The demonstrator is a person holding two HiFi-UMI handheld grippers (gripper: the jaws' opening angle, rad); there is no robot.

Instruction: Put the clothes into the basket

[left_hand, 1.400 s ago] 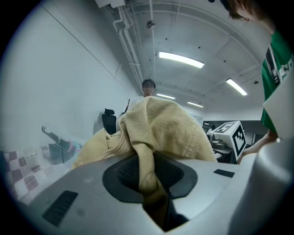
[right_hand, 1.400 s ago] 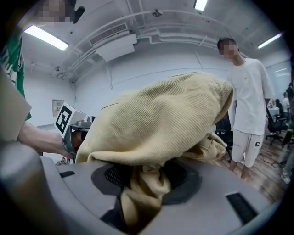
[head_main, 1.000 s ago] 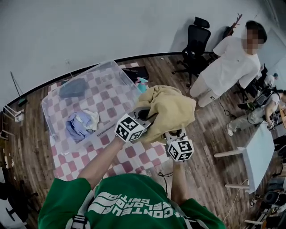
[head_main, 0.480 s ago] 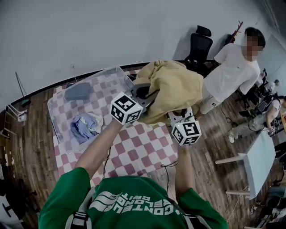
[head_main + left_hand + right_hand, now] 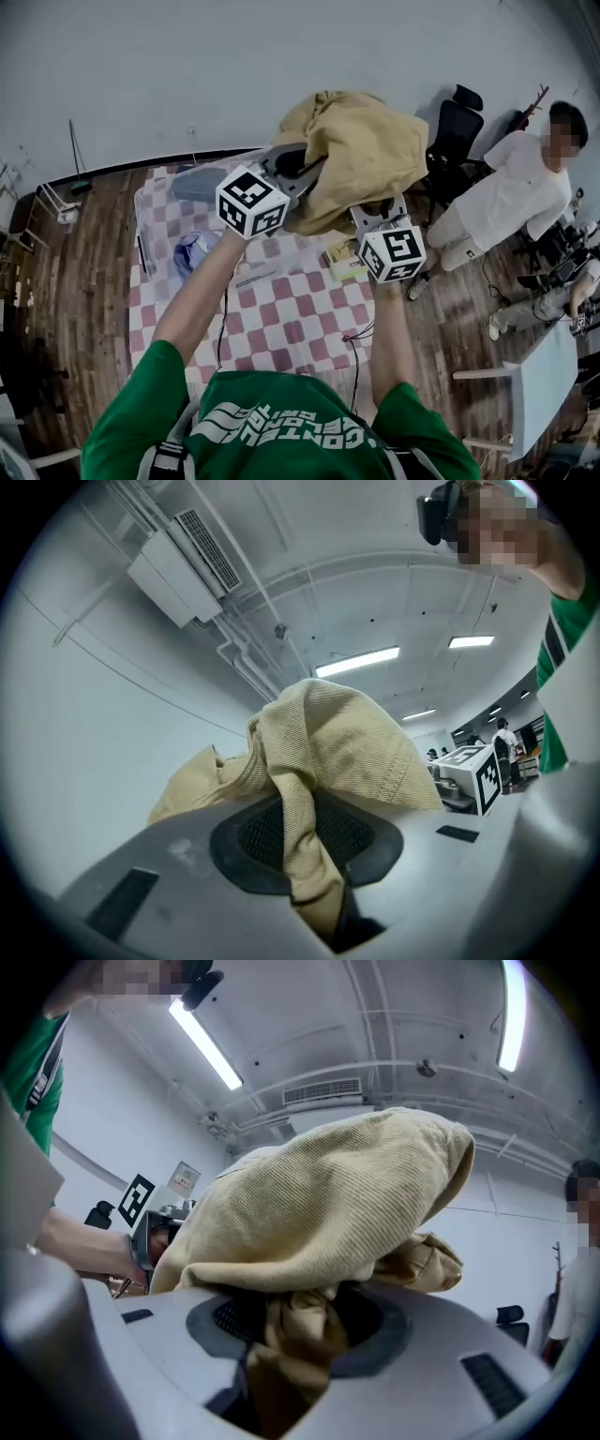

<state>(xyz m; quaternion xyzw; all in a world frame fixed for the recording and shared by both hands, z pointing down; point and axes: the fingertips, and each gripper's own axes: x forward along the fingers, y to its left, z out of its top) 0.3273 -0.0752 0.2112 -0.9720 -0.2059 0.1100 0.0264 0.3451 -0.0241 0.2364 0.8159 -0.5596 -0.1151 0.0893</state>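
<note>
Left gripper (image 5: pixel 314 855) fingers are pinching a thin fold of the tan corduroy garment (image 5: pixel 361 150). Right gripper (image 5: pixel 291 1335) fingers are clamping a thicker wad. Both are holding it aloft, probably to clear the rim of the clear basket (image 5: pixel 155 211) at 8 o'clock.

Wood floor (image 5: pixel 66 281), checked rug (image 5: pixel 300 314), plain grey wall (image 5: pixel 169 66), black office chair (image 5: pixel 457 131), white table (image 5: pixel 539 375)

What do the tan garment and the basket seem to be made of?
The tan garment looks like matte cotton-type cloth with fine ribs, perhaps corduroy; it folds softly. The basket is probably clear rigid plastic: the checked cloth shows through its walls.
</note>
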